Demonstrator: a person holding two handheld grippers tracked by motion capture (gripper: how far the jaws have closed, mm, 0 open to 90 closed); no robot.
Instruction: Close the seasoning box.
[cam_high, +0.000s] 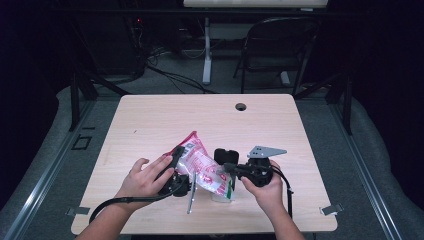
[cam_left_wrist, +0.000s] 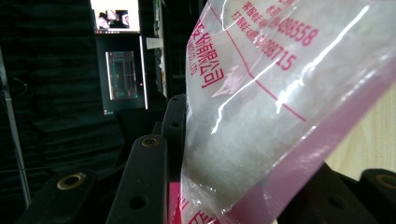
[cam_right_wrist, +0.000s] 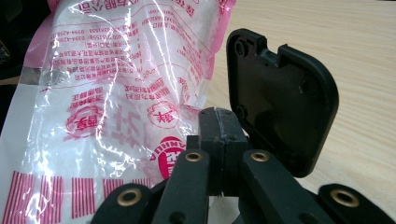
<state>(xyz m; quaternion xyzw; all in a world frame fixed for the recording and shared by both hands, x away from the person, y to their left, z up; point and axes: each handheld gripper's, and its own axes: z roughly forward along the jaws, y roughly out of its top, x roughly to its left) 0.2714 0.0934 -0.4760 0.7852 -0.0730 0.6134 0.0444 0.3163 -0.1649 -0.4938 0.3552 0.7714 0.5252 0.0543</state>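
Bag: see-through plastic bag with pink edges and red print, white stuff inside, held up off the table between the two grippers.
Left gripper: left gripper, held in the left hand, jaws squeezed on the bag's pink edge.
Left gripper view: bag pressed tight between the black jaws, pink strip running right across them, no gap to see.
Right gripper: right gripper, held in the right hand, jaws pressed together.
Right gripper view: tips touching each other, bag just to the left of them and a bit behind; cannot tell if a bit of the bag is pinched.
Black thing: flat black square piece with round corners, standing just behind and to the right of the right jaws.
Table: light wood, with a small round hole far past both jaws.
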